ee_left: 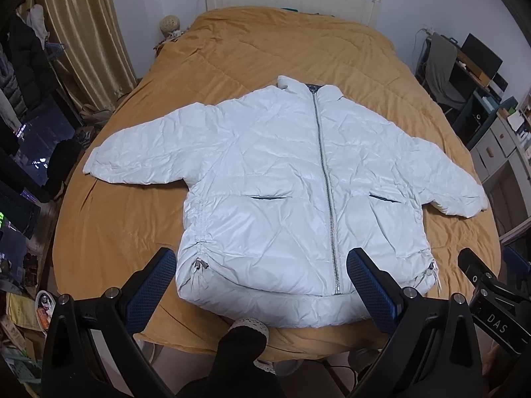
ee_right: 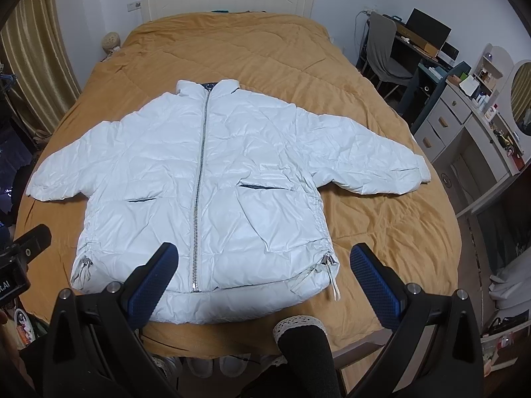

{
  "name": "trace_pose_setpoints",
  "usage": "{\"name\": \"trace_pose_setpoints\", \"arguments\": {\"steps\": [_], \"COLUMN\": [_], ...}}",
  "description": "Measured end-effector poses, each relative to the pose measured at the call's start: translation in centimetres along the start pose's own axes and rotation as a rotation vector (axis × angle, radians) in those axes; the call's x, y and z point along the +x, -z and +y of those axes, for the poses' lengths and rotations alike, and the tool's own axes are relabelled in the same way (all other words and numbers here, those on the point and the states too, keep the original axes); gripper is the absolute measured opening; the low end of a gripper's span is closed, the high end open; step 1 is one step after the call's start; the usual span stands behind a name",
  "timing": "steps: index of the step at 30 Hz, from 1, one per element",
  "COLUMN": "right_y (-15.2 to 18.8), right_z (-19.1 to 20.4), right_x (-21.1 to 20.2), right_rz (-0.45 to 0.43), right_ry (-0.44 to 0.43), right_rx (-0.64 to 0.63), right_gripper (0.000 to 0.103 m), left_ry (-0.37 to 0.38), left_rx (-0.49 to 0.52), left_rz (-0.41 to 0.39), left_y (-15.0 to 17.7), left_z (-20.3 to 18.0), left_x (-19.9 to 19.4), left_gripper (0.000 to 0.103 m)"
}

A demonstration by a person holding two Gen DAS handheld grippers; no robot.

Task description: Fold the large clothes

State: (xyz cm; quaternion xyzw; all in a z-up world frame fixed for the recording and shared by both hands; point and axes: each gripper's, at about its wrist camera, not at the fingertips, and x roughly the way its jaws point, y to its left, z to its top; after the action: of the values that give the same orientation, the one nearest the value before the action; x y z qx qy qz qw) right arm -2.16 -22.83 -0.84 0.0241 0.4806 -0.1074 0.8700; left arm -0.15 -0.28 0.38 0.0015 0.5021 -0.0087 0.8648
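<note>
Jacket (ee_left: 282, 179), 1, zipped, laid flat on bed (ee_left: 265, 49); 2 grippers, left (ee_left: 262, 285) & right (ee_right: 265, 282), held wide open, nothing gripped.

Jacket (ee_left: 265, 172): glossy, crinkled white cloth
Zipper (ee_left: 327, 179): bright metal
Bedspread (ee_left: 265, 43): matt, quilted ochre cloth

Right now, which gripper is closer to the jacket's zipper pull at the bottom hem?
Left, though narrowly. The zipper pull lies just inside the left gripper's right finger. The right gripper sits further right, the pull just beyond its left finger.
</note>
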Motion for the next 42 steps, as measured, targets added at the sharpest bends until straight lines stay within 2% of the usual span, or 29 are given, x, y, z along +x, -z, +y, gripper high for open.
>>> {"name": "trace_pose_setpoints", "arguments": {"steps": [22, 42], "right_y": [0.0, 0.0], "right_z": [-0.3, -0.4], "right_x": [0.1, 0.2], "right_rz": [0.001, 0.004], "right_ry": [-0.003, -0.003], "right_rx": [0.000, 0.002], "right_gripper": [0.103, 0.103], "left_ry": [0.002, -0.023], "left_rx": [0.036, 0.015], "left_rz": [0.023, 0.069], "left_y": [0.1, 0.3], "left_z": [-0.7, -0.3], "left_x": [0.4, 1.3], "left_gripper": [0.102, 0.102]}}
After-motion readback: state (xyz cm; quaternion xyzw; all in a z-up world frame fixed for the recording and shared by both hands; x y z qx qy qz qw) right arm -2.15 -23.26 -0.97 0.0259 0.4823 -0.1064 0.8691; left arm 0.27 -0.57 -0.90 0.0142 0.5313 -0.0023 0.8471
